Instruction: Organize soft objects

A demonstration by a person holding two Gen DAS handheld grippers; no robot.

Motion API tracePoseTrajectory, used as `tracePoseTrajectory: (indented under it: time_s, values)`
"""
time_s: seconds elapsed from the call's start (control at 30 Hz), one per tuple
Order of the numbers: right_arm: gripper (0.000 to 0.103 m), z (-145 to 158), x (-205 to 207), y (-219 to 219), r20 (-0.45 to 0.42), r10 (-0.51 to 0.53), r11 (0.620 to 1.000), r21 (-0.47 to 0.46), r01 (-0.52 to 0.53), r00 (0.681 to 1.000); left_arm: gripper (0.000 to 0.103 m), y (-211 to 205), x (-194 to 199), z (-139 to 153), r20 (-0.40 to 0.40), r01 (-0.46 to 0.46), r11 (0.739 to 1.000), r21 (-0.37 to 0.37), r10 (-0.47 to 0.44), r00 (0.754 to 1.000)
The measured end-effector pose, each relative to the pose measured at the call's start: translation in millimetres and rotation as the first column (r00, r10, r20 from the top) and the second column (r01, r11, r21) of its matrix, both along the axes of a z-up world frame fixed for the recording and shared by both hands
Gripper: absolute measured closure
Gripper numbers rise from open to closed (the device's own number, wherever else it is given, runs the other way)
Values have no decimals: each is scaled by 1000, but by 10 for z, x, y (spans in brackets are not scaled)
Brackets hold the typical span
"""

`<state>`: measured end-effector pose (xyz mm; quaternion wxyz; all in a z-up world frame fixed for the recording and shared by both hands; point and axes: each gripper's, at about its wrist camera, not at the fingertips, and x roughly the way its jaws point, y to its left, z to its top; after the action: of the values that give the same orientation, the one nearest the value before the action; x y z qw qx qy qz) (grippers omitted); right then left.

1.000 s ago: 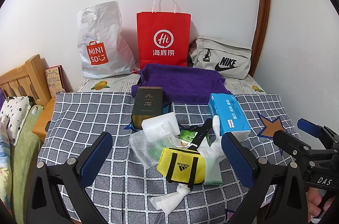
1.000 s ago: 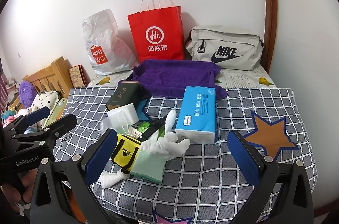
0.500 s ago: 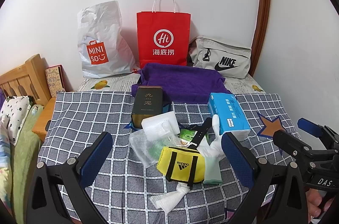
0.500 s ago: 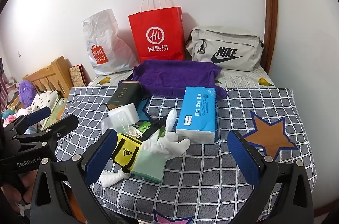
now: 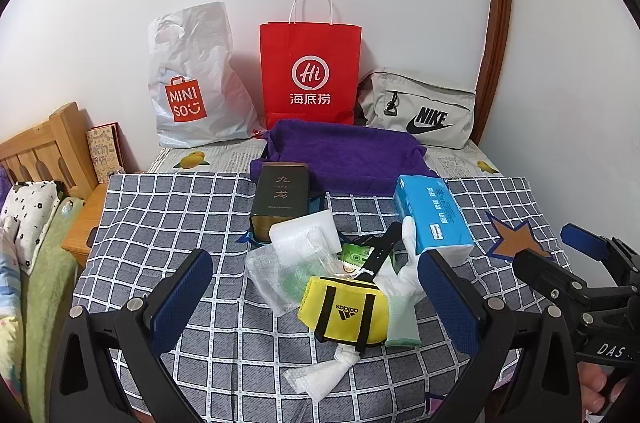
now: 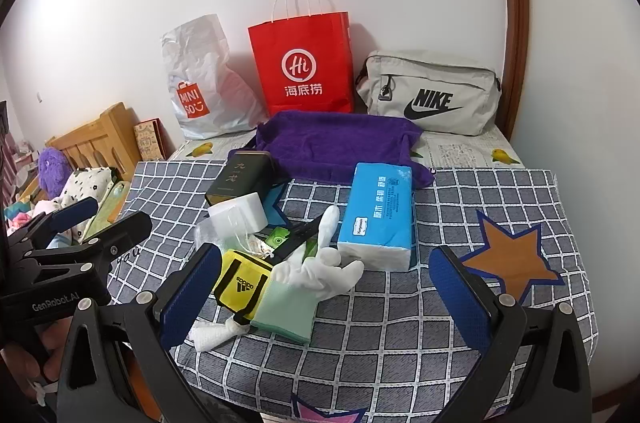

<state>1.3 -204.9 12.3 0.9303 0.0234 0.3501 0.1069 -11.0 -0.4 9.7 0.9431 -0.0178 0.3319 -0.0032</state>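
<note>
A pile of soft things lies on the checked cloth (image 5: 160,223): a yellow Adidas pouch (image 5: 344,311), a white glove (image 5: 400,275), a green cloth (image 5: 402,323), bubble wrap (image 5: 288,271), a white foam block (image 5: 304,231) and a blue tissue pack (image 5: 432,215). A purple towel (image 5: 344,155) lies behind them. My left gripper (image 5: 316,303) is open and empty, hovering in front of the pile. My right gripper (image 6: 324,295) is open and empty, just before the glove (image 6: 320,271) and the pouch (image 6: 240,283).
A dark tin box (image 5: 280,199) stands behind the pile. A Miniso plastic bag (image 5: 192,79), a red paper bag (image 5: 310,75) and a grey Nike bag (image 5: 420,111) lean on the back wall. A wooden bed frame (image 5: 44,151) with bedding is at the left.
</note>
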Motion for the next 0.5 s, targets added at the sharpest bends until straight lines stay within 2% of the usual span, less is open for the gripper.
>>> tracePoseTrajectory:
  time_s: [0.5]
  values:
    - [1, -24, 37, 2, -1, 1, 1000, 10, -1, 1000, 0, 71, 34, -26, 3, 5, 1000, -21, -5, 1000]
